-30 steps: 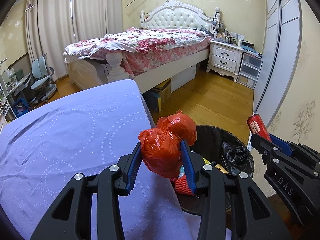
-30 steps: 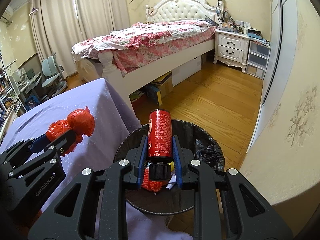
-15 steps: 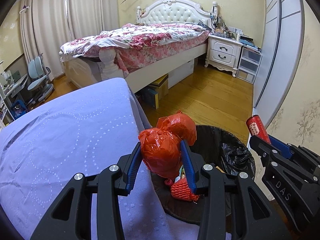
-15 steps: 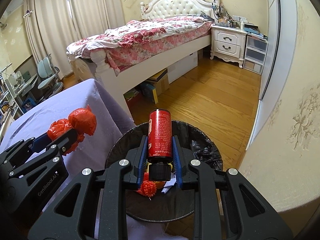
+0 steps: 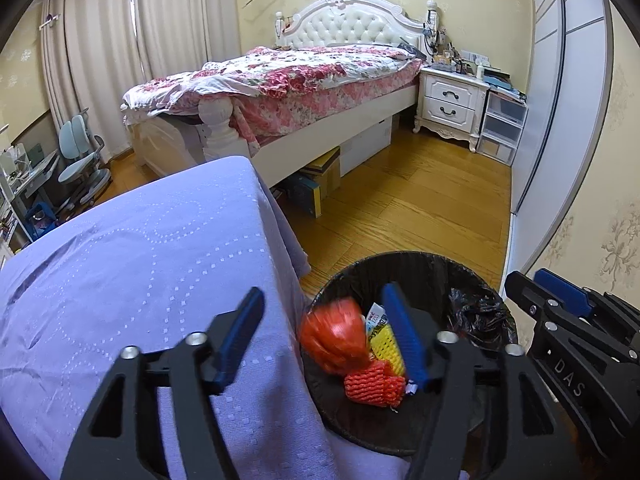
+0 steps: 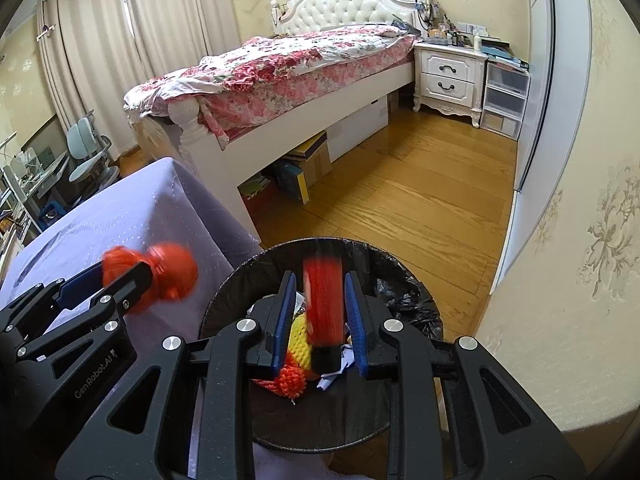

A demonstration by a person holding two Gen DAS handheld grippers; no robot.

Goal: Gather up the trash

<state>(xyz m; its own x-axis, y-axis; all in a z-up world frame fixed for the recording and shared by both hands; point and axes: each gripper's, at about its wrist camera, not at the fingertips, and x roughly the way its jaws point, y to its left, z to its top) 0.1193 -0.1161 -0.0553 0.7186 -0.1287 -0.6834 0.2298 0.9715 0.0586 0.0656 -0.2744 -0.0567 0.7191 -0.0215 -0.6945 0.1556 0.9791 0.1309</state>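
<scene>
My left gripper (image 5: pixel 324 336) is open over the near rim of the black-lined trash bin (image 5: pixel 424 264). The red plastic bag (image 5: pixel 334 340) is blurred and falling free between the fingers into the bin. It shows blurred beside the left gripper in the right wrist view (image 6: pixel 168 276). My right gripper (image 6: pixel 322 320) is open above the bin (image 6: pixel 408 280). The red can (image 6: pixel 324 300) is blurred and dropping between its fingers. Red netting (image 5: pixel 374 386) and a yellow foam net (image 5: pixel 386 346) lie in the bin.
A purple-clothed table (image 5: pixel 140 280) stands left of the bin. A floral bed (image 5: pixel 300 76), a white nightstand (image 5: pixel 452 100) and plastic drawers (image 5: pixel 502 126) stand beyond on the wood floor. A wall (image 6: pixel 580 240) runs close on the right. Desk chairs (image 5: pixel 80 160) stand far left.
Both grippers have opened. The red bag has left the left gripper and falls toward the bin. The red can has slipped loose in the right gripper and drops.
</scene>
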